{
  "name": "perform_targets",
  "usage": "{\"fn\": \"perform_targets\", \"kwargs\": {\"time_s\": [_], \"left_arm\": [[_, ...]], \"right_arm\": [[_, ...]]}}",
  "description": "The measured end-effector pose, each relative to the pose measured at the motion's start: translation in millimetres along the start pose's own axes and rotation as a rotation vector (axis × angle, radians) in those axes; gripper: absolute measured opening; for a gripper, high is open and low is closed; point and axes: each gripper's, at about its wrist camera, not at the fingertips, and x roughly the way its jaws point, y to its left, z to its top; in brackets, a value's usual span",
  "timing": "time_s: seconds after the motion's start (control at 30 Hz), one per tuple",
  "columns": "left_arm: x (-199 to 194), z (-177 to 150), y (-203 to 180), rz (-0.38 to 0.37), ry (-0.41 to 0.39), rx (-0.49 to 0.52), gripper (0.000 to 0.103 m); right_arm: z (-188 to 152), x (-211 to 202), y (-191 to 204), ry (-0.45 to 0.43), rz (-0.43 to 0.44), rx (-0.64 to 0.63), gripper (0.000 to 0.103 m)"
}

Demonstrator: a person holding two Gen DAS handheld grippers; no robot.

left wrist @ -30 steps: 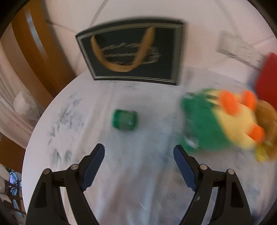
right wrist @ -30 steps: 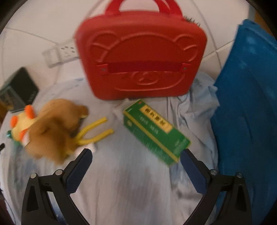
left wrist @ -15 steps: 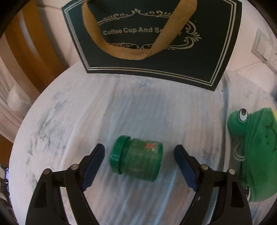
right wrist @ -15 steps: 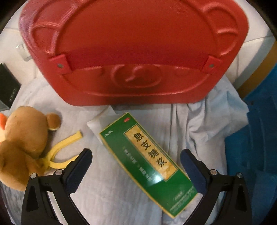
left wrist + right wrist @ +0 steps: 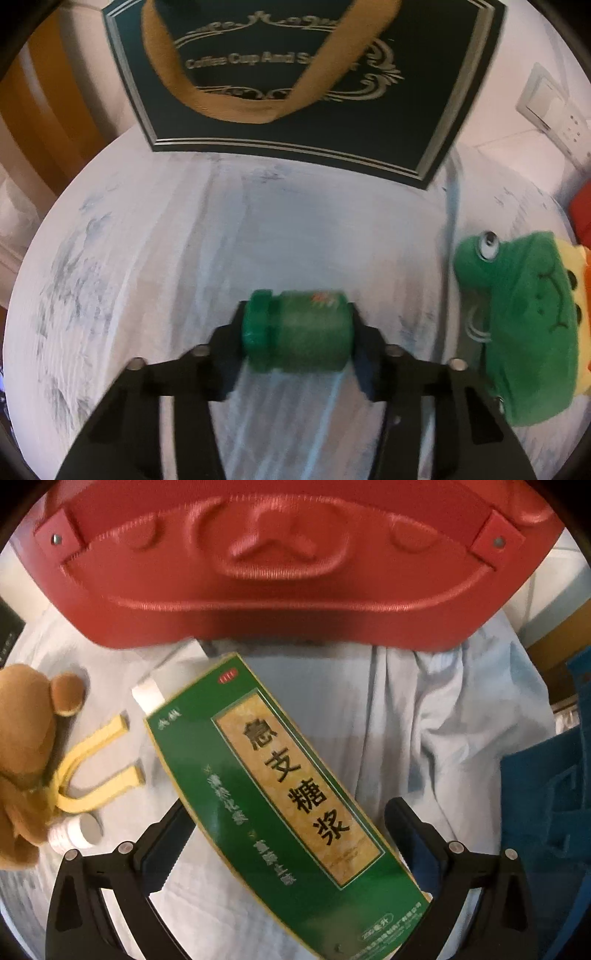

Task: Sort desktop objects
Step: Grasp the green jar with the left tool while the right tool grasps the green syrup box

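Note:
In the left wrist view my left gripper (image 5: pixel 297 339) is shut on a small green jar (image 5: pixel 297 330) that lies on its side, lid to the left, on the pale cloth. In the right wrist view a long green medicine box (image 5: pixel 288 801) lies diagonally between the fingers of my right gripper (image 5: pixel 288 834). The fingers stand on either side of the box and have closed in toward it; I cannot see whether they press on it.
A dark gift bag (image 5: pixel 306 85) with a tan handle stands behind the jar. A green frog plush (image 5: pixel 524 325) lies to the right. A red case (image 5: pixel 288 557) stands behind the box, a brown teddy (image 5: pixel 26 760) at left, blue fabric (image 5: pixel 546 812) at right.
My left gripper moved forward over the green jar and closed on it. My right gripper moved forward over the green box and its fingers narrowed around it.

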Motion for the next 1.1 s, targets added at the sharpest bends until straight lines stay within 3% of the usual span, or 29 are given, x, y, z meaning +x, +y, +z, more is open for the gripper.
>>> {"fn": "perform_targets", "kwargs": {"time_s": [0.2,0.33,0.37,0.47,0.7,0.8,0.9,1.1], "left_arm": [[-11,-22,-4,0.0,0.018,0.001,0.046],[-24,-43,-7,0.038,0.025,-0.005,0.046],[-29,-48,-9,0.041,0.022,-0.006,0.046],[-45,-63,-10,0.034,0.01,-0.009,0.046],[-72,-56,-6,0.022,-0.019,-0.035,0.046],[-88,-67,-10,0.023,-0.041,-0.035,0.046],[-113,-87,-18,0.018,-0.063,-0.023,0.046],[-173,-137,-61,-0.02,-0.114,0.023,0.046]], "right_arm": [[-9,2,9,0.009,-0.038,-0.029,0.1],[-16,-5,14,0.004,-0.029,-0.033,0.061],[-19,-8,15,0.001,-0.026,-0.031,0.055],[-31,-20,18,-0.023,-0.008,-0.027,0.053],[-68,-59,15,-0.08,0.031,0.016,0.053],[-91,-82,16,-0.107,0.053,0.019,0.053],[-95,-104,31,-0.118,0.075,0.032,0.053],[-159,-132,50,-0.153,0.118,0.015,0.053]]}}
